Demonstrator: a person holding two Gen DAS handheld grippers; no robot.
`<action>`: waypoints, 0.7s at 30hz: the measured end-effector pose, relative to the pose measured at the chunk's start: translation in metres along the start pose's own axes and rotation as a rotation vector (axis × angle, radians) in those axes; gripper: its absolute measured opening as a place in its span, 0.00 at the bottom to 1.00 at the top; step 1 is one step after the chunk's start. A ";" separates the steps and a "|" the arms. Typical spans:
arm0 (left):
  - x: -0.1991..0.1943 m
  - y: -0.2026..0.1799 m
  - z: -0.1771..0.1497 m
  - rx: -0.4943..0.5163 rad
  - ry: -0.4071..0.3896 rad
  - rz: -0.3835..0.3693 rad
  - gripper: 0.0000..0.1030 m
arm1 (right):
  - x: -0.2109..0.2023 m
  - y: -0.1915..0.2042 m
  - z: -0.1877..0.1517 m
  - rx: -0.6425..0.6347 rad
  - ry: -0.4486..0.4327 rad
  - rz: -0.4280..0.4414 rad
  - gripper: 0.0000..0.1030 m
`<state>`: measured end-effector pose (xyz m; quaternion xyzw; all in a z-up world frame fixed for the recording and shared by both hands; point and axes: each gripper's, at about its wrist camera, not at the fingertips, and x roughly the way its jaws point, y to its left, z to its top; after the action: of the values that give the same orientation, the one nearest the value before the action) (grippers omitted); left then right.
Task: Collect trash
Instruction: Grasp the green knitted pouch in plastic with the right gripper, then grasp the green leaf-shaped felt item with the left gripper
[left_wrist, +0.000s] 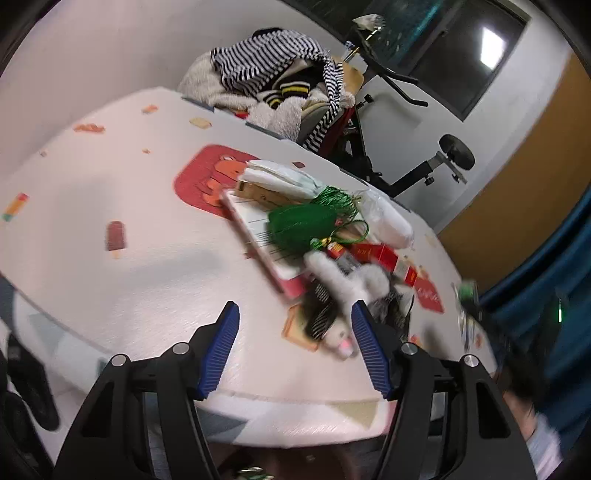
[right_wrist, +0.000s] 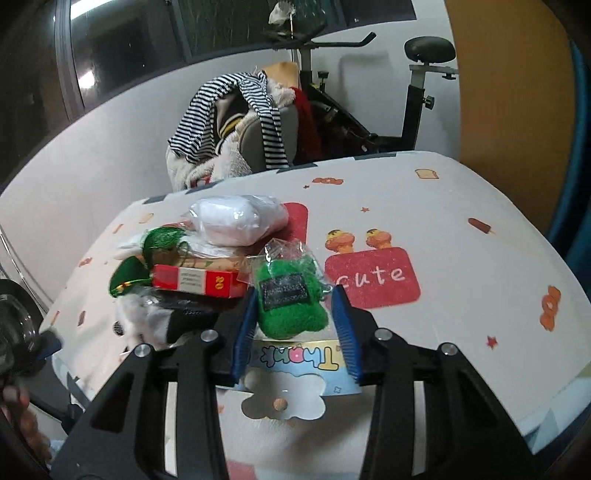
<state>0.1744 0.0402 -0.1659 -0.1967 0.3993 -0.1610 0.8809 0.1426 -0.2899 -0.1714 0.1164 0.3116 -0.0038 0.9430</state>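
Right gripper (right_wrist: 295, 325) has its jaws around the green fuzzy toy in its clear wrapper (right_wrist: 290, 299), apparently gripping it beside the trash pile (right_wrist: 207, 266) mid-bench (right_wrist: 461, 240). Left gripper (left_wrist: 295, 347) hangs half-open, empty. Next, likely lift it clear.

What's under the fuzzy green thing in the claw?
Under the fuzzy green toy in the right claw lies a colourful card reading "Thank" upside down. The toy and claw fingers cover part of the card.
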 end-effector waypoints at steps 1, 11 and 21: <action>0.006 -0.001 0.005 -0.015 0.009 -0.012 0.60 | -0.005 0.001 -0.003 0.000 -0.010 0.009 0.41; 0.061 -0.013 0.045 -0.017 0.047 -0.009 0.60 | -0.019 0.010 -0.022 -0.037 -0.071 0.113 0.42; 0.111 -0.010 0.064 -0.008 0.092 0.064 0.66 | -0.024 0.017 -0.022 -0.074 -0.078 0.122 0.42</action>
<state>0.2922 -0.0036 -0.1936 -0.1796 0.4462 -0.1399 0.8655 0.1118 -0.2704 -0.1705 0.0999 0.2670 0.0606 0.9566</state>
